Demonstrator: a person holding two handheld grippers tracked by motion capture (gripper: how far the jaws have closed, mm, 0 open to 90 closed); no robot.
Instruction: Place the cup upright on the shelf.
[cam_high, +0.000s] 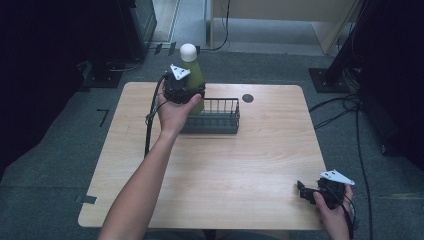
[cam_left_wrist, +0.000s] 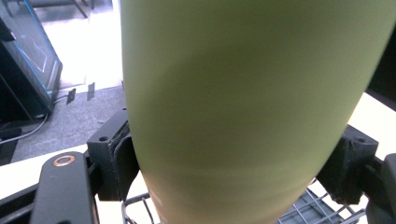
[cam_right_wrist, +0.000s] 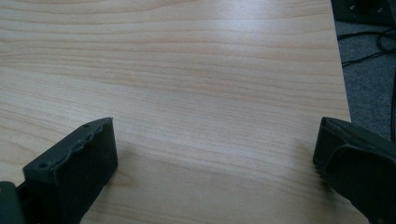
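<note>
Two tongs are at work over a pale wooden worktop (cam_high: 240, 155). In the high view, the left tongs (cam_high: 192, 90) sit in the upper middle of the frame, held by the person's left hand (cam_high: 172, 114), whose bare forearm runs down to the bottom edge. These tongs are clamped on a light green bottle (cam_high: 196, 75) with a rounded white cap (cam_high: 188, 52). The bottle stands upright at the left end of a dark wire basket (cam_high: 220, 117), which rests on the worktop just above the frame's centre; whether the bottle's base touches the basket floor cannot be told. A black cable (cam_high: 149, 125) trails down from the left tongs along the worktop.

In the left gripper view, the green bottle (cam_left_wrist: 243, 107) takes up most of the frame, with one black jaw pressed against it at lower left and the other at lower right. Bits of the wire basket (cam_left_wrist: 322, 207) show beneath it along the bottom edge.

At the lower right of the high view, the right tongs (cam_high: 306, 192) lie low by the worktop's front right corner, held in the right hand (cam_high: 332, 212). In the right gripper view their jaws stand wide apart, at lower left and lower right, with bare wood grain (cam_right_wrist: 196, 93) between them.

A small dark round disc (cam_high: 247, 98) lies in the worktop just upper right of the basket.
</note>
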